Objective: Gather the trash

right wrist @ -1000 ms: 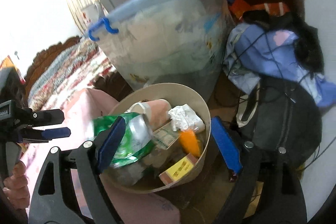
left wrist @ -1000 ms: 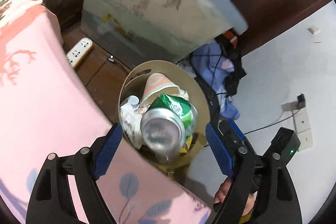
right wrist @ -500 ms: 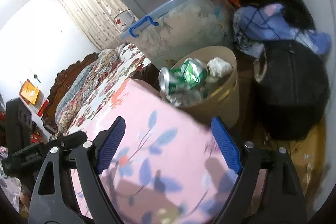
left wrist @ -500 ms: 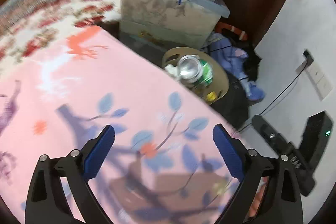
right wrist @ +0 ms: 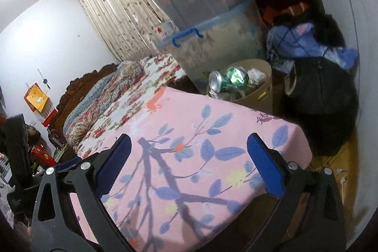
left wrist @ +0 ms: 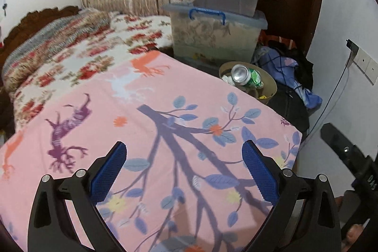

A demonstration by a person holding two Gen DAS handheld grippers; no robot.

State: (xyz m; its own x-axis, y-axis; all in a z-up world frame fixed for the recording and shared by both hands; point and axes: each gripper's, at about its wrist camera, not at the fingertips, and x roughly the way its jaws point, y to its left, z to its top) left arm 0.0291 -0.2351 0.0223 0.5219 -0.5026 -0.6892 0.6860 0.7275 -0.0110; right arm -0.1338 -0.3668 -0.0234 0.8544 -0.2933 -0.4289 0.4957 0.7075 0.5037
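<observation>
**Can tops the bin, both tongs empty**

Here the left gripper (left wrist: 183, 170) opens wide over the pink bedspread (left wrist: 146, 124), nothing between its pads. The right gripper (right wrist: 189, 163) is likewise opening, empty. Beyond the bed, the green can (left wrist: 245, 77) lies on its side in the tan bin (right wrist: 256, 96), silver end toward the bed; light, thin, dentable, best pinched across its body

Green can on top of a full trash bin

A crumpled green drink can (left wrist: 245, 77) lies on its side, silver end up, atop white paper scraps in a round tan trash bin (left wrist: 269, 89) standing on the floor just beyond the bed's far corner.
</observation>
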